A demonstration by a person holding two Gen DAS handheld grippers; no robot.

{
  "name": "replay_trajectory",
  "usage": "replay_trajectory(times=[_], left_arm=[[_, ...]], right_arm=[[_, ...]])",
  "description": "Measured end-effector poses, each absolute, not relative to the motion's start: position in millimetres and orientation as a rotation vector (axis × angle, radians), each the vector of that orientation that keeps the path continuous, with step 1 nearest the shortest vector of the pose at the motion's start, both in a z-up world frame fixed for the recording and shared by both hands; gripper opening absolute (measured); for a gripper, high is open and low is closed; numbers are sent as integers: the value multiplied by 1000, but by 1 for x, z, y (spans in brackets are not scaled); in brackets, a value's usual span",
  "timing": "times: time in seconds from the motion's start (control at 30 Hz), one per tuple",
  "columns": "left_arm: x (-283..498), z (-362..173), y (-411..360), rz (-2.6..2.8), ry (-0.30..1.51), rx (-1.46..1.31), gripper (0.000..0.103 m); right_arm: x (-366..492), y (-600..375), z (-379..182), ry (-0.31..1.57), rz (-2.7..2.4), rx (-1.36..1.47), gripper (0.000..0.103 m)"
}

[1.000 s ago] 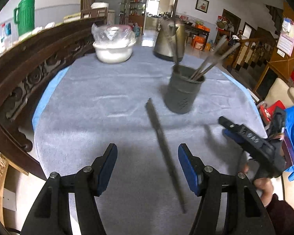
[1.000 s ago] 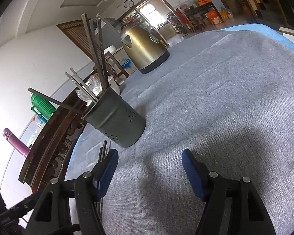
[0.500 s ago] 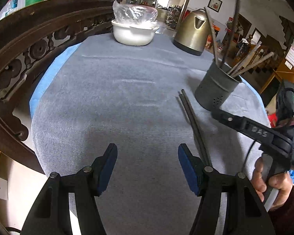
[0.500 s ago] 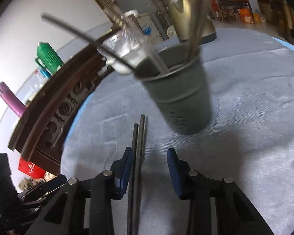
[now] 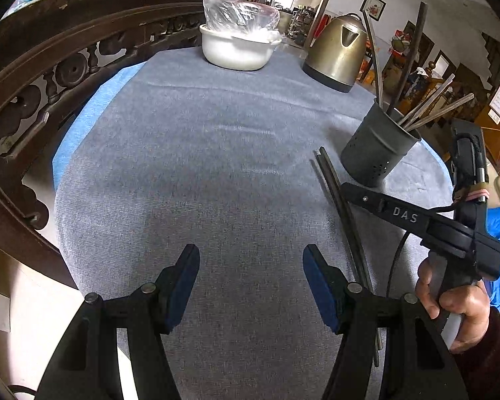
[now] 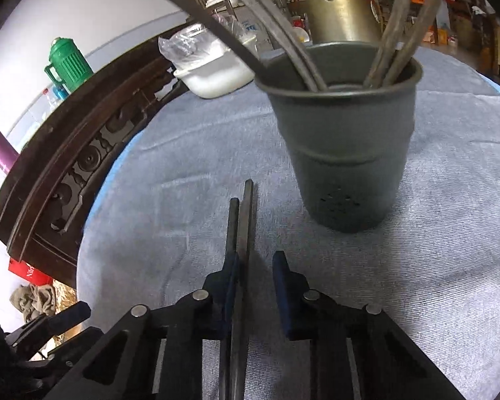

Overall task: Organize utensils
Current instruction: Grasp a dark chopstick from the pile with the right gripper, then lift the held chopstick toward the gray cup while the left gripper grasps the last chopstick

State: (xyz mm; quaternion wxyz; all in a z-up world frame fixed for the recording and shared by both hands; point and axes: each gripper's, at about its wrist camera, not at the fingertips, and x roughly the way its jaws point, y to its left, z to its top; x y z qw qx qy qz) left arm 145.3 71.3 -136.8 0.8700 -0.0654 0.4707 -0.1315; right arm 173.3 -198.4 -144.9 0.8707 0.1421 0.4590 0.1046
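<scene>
The right gripper (image 6: 256,286) now sits lower and closer to the grey utensil holder (image 6: 346,153), its jaws narrowed around the two chopsticks (image 6: 241,226) lying on the surface, where a second ago they stood wide beside them.

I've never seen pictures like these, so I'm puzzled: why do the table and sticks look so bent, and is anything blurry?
Left wrist view: fisheye lens bows the carved wooden rail and rounds the table cloth; detail stays sharp. Right wrist view: the close utensil holder bulges, its chopsticks curve near the frame edge and look soft; dark corners are lens vignette.
</scene>
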Motion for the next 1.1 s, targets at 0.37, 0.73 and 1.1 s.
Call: replay_trajectory(times=[0.37,0.73,1.1], left_arm=[[140,-131,69,-268,976,-129,65],[151,-135,50,-340,1040,-144,65],[204,-148,10,-433,1147,-132,65]], right_arm=[[169,-185,-145,1000,193,188,16],[136,-230,-140,974,151,274,8],[113,-272,-143,984,71,333,8]])
